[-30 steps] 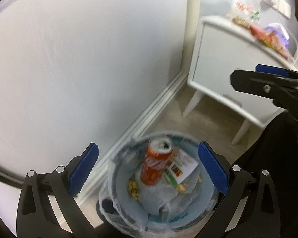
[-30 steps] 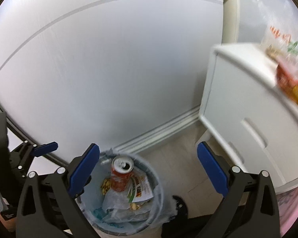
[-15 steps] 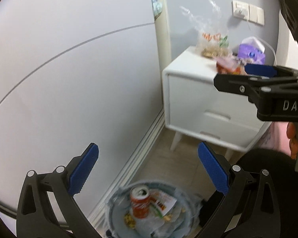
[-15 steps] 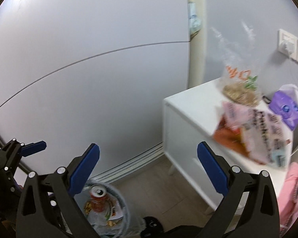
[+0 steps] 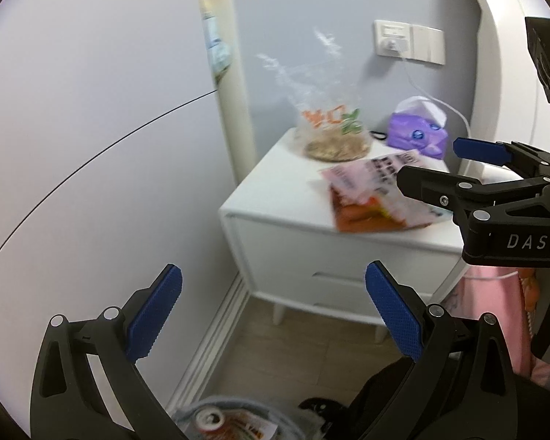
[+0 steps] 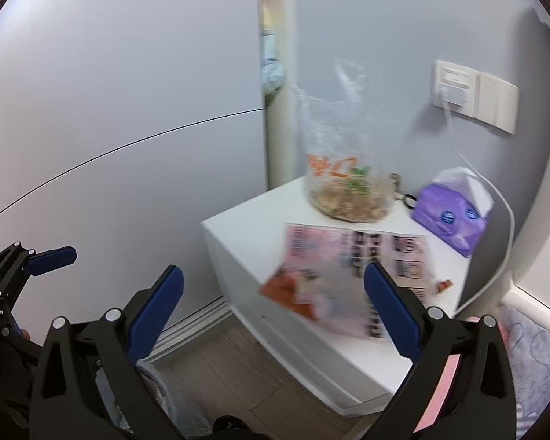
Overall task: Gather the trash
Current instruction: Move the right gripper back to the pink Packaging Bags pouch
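Both claws are spread wide and hold nothing. The left claw (image 5: 274, 310) hangs low in front of the white nightstand (image 5: 293, 253). The right claw (image 6: 274, 310) hangs closer to the nightstand, pointing at its tabletop.

On the nightstand lies a pink and orange snack wrapper (image 6: 348, 275). It sits at the front of the top, and its near end pokes out past the edge. Behind it, near the wall, stands a clear plastic bag (image 6: 348, 190) with brown bits in the bottom. To the right of the bag sits a purple tissue pack (image 6: 453, 220), and a white cable (image 6: 495, 198) runs down from the wall socket beside it. A tiny red scrap (image 6: 443, 286) lies near the right edge of the nightstand.

The trash bin (image 5: 234, 420) stands on the floor, left of the nightstand and close to the wall. A red can (image 5: 211, 421) and some paper sit inside it.

The next job looks like picking up the wrapper. It is thin and flat, so a claw could slide over it and push it off the nightstand onto the floor. The clear bag is open at the top, so a bump or a tilt could spill the bits. The right claw could also grab the tissue pack or snag the cable, and those are probably not trash.
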`<state>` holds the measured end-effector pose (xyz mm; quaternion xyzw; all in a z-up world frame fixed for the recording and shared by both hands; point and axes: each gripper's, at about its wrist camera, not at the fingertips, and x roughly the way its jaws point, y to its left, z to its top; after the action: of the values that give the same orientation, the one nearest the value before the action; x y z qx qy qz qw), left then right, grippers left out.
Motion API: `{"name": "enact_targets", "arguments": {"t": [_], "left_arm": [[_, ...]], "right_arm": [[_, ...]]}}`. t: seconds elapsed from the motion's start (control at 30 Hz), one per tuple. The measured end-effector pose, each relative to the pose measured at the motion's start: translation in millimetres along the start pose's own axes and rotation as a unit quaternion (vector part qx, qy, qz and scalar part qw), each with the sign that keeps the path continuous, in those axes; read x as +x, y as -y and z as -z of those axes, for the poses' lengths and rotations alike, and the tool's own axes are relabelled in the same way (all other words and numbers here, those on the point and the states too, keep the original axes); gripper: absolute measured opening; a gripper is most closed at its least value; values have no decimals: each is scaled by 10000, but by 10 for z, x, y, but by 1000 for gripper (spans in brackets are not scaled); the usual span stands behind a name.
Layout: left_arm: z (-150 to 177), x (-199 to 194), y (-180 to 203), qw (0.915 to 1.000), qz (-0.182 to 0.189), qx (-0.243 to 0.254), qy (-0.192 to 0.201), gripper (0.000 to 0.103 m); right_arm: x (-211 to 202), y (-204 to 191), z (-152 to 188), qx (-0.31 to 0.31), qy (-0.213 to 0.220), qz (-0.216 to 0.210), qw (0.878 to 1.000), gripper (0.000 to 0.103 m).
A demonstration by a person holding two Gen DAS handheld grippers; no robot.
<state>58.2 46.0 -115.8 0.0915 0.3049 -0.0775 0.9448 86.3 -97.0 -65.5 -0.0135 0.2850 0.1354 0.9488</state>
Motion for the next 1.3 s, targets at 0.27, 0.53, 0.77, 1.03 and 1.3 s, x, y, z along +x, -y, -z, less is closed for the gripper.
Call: {"name": "enact_targets", "arguments": {"t": [0.27,0.53,0.77,1.03,1.3], "left_arm": [[-283,240,413,9990,318,293,90,97],[-562,502,687,9972,644,343,148,97],[-678,724,870,9952,853,472,84,97],[-715,1028,886,9935,1086,309,-160,97],[-765,1280,831,9902,1341,108,-370,97]], "right_arm": [[-57,706,-13,121,45,324,9994,96],[28,1423,22,325,-137,327,9988,96],[193,1657,44,250,-343,278,9987,96],[551,1847,65,742,-724,-125,9945,96],[843,1874,26,697,-929,-204,9930,96]]}}
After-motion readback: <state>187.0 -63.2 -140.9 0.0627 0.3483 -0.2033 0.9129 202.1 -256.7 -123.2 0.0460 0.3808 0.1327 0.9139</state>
